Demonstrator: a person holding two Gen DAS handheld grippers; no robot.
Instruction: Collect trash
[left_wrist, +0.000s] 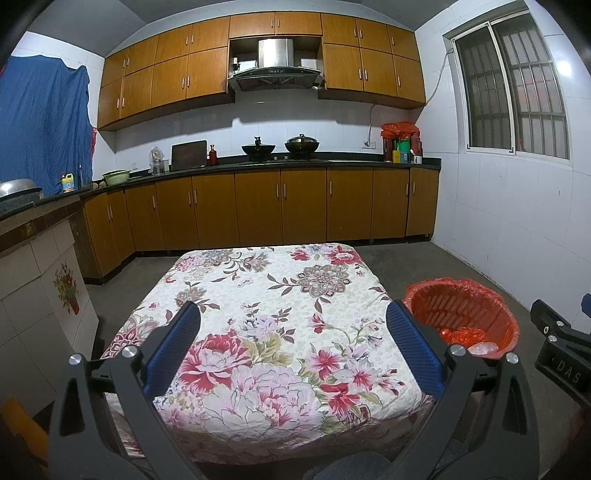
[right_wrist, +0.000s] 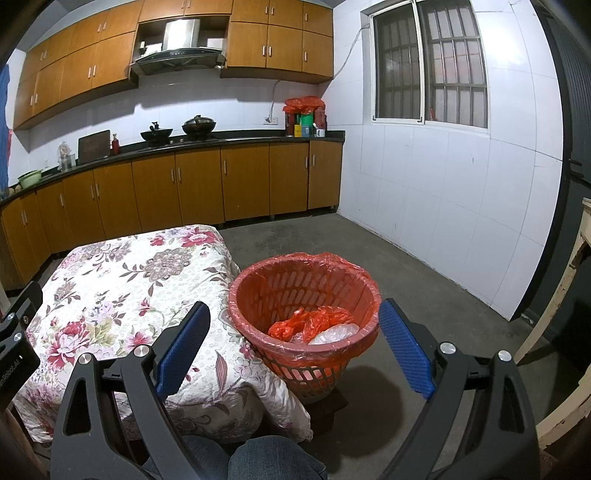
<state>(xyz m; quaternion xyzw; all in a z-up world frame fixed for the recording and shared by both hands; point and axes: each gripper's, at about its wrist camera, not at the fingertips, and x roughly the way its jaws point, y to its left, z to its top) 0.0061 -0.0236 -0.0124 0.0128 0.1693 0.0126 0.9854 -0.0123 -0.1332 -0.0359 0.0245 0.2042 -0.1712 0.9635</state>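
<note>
A red slatted trash basket (right_wrist: 306, 295) lined with a red plastic bag stands on the floor at the table's right side; it also shows in the left wrist view (left_wrist: 461, 314). Inside lie crumpled red plastic (right_wrist: 310, 321) and clear plastic wrap (right_wrist: 334, 334). My left gripper (left_wrist: 293, 328) is open and empty above the floral-cloth table (left_wrist: 280, 295). My right gripper (right_wrist: 295, 325) is open and empty, held just before the basket with its jaws wide on either side of it. No loose trash shows on the cloth.
Wooden kitchen cabinets and a dark counter (left_wrist: 258, 166) with woks run along the far wall. A tiled counter (left_wrist: 37, 258) stands at left. Bare concrete floor (right_wrist: 424, 295) lies right of the basket. A worn wooden frame (right_wrist: 569, 295) stands at far right. Jeans-clad knees (right_wrist: 258, 461) are below.
</note>
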